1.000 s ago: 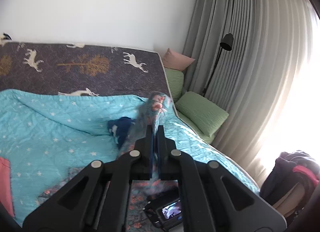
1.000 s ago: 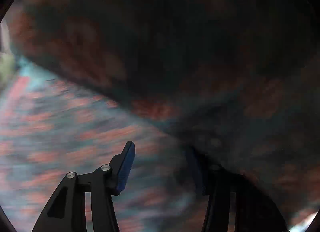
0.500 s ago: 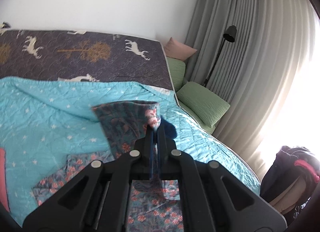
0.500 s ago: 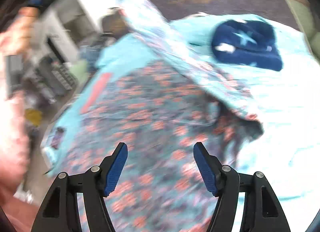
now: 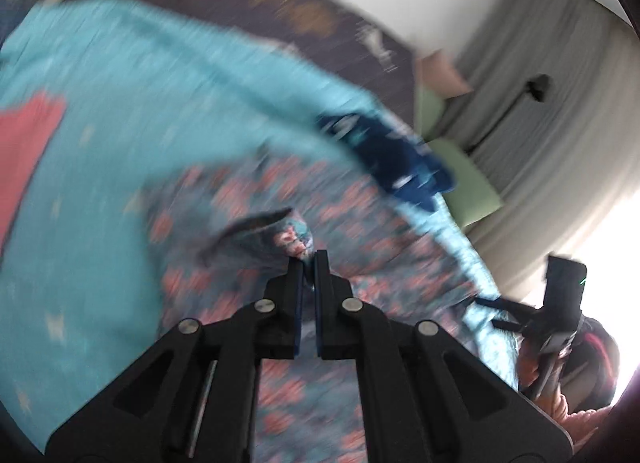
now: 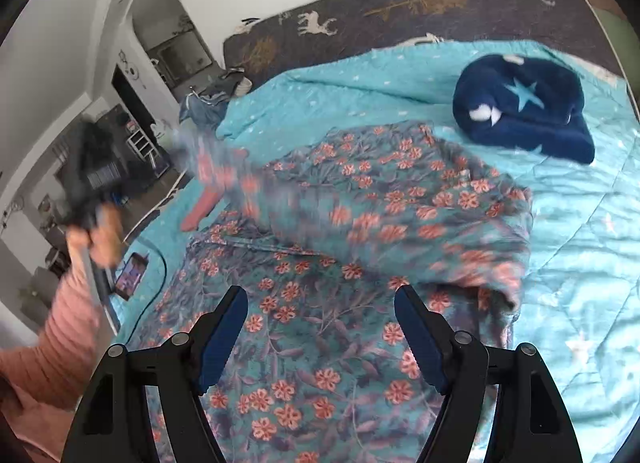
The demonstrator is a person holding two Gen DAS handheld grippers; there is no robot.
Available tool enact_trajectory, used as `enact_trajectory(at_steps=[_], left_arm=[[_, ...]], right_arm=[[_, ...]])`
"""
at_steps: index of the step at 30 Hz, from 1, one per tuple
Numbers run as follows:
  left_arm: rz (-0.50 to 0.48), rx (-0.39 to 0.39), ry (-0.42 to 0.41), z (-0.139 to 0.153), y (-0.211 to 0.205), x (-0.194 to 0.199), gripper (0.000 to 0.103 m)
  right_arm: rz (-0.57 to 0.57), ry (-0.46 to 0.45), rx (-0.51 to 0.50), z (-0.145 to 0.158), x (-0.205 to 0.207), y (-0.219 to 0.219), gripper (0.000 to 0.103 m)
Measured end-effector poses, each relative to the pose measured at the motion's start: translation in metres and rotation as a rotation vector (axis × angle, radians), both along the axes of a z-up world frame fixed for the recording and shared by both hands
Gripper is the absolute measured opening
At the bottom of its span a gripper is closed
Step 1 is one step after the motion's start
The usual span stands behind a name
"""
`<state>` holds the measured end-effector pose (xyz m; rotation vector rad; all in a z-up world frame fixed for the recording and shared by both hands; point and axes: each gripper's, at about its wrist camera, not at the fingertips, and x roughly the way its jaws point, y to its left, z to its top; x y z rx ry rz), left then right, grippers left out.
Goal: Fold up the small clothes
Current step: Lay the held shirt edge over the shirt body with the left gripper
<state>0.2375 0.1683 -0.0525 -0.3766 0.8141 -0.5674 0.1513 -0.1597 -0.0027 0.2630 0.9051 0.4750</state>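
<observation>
A floral garment (image 6: 360, 231), teal-grey with coral flowers, lies spread on the turquoise quilt (image 6: 580, 223). My left gripper (image 5: 308, 257) is shut on an edge of it (image 5: 294, 237) and holds that edge low over the rest of the cloth; the left wrist view is blurred by motion. In the right wrist view the left gripper (image 6: 92, 171) shows as a blur at the left with the cloth stretched from it. My right gripper (image 6: 320, 299) is open and empty just above the garment's near part.
A folded navy star blanket (image 6: 524, 111) lies at the quilt's far right. A coral cloth (image 5: 24, 143) lies at the left. A phone with a cable (image 6: 130, 275) sits at the bed's left edge. Green pillows (image 5: 468, 183) and grey curtains (image 5: 560, 111) are beyond the bed.
My left gripper has swung down and left with the garment's edge. My right gripper has come out from under the cloth and stays open.
</observation>
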Motion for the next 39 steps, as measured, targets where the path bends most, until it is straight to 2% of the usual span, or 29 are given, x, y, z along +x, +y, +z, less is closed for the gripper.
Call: enact_trajectory(at_steps=[3,5,6,7,10,15,17,18,19,20,23,25,26,29,30,32,34,36,38,39], left_arm=[[0.024,-0.016,0.06,-0.025,0.001,-0.007,0.005],[0.036,-0.013,0.08,-0.032,-0.002,-0.011,0.021],[0.044,-0.01,0.084,-0.032,-0.004,-0.011,0.039],[0.051,-0.007,0.087,-0.034,-0.005,-0.01,0.052],[0.053,-0.008,0.101,-0.036,-0.008,-0.006,0.055],[0.09,0.024,0.169,-0.052,-0.006,0.014,0.051],[0.081,-0.015,0.18,-0.051,-0.004,0.021,0.031],[0.074,-0.034,0.183,-0.049,-0.004,0.024,0.012],[0.072,-0.043,0.182,-0.046,-0.004,0.026,0.006],[0.082,-0.047,0.169,-0.039,-0.004,0.029,0.005],[0.06,-0.086,0.084,-0.005,-0.008,0.024,0.004],[0.03,-0.119,0.002,0.021,-0.009,0.015,0.004],[0.011,-0.131,-0.065,0.04,-0.009,0.007,0.004],[-0.009,-0.099,-0.179,0.062,-0.005,-0.011,0.005],[-0.007,-0.075,-0.185,0.06,-0.003,-0.015,0.005],[-0.013,-0.028,-0.145,0.04,0.0,-0.018,0.005],[-0.011,0.048,-0.038,0.0,0.0,-0.018,0.005],[0.014,0.119,0.03,-0.028,-0.001,-0.015,0.005],[0.031,0.135,0.089,-0.048,0.0,-0.014,0.01],[0.036,0.115,0.101,-0.052,0.002,-0.013,0.017]], right_arm=[[-0.04,0.014,-0.011,-0.001,0.005,-0.005,0.078],[-0.058,0.02,-0.025,-0.003,0.005,-0.01,0.078],[-0.06,0.024,-0.03,-0.004,0.004,-0.011,0.078],[-0.063,0.033,-0.035,-0.006,0.003,-0.012,0.078],[-0.069,0.068,-0.012,-0.016,-0.003,-0.015,0.078],[-0.092,0.125,0.038,-0.033,-0.003,-0.02,0.078],[-0.104,0.141,0.058,-0.037,-0.002,-0.023,0.078],[-0.11,0.146,0.065,-0.038,-0.001,-0.024,0.078],[-0.114,0.148,0.07,-0.038,0.0,-0.025,0.078],[-0.117,0.149,0.073,-0.038,0.001,-0.025,0.078],[-0.127,0.144,0.084,-0.036,0.003,-0.026,0.078],[-0.13,0.14,0.101,-0.034,0.005,-0.027,0.078],[-0.134,0.137,0.112,-0.034,0.006,-0.029,0.078],[-0.151,0.141,0.125,-0.033,0.007,-0.033,0.078],[-0.147,0.141,0.123,-0.032,0.007,-0.034,0.078],[-0.137,0.134,0.095,-0.03,0.003,-0.036,0.078],[-0.132,0.121,0.065,-0.026,0.001,-0.038,0.078],[-0.137,0.106,0.037,-0.021,0.001,-0.041,0.078],[-0.155,0.103,0.027,-0.016,0.005,-0.046,0.078],[-0.16,0.106,0.037,-0.015,0.007,-0.048,0.078]])
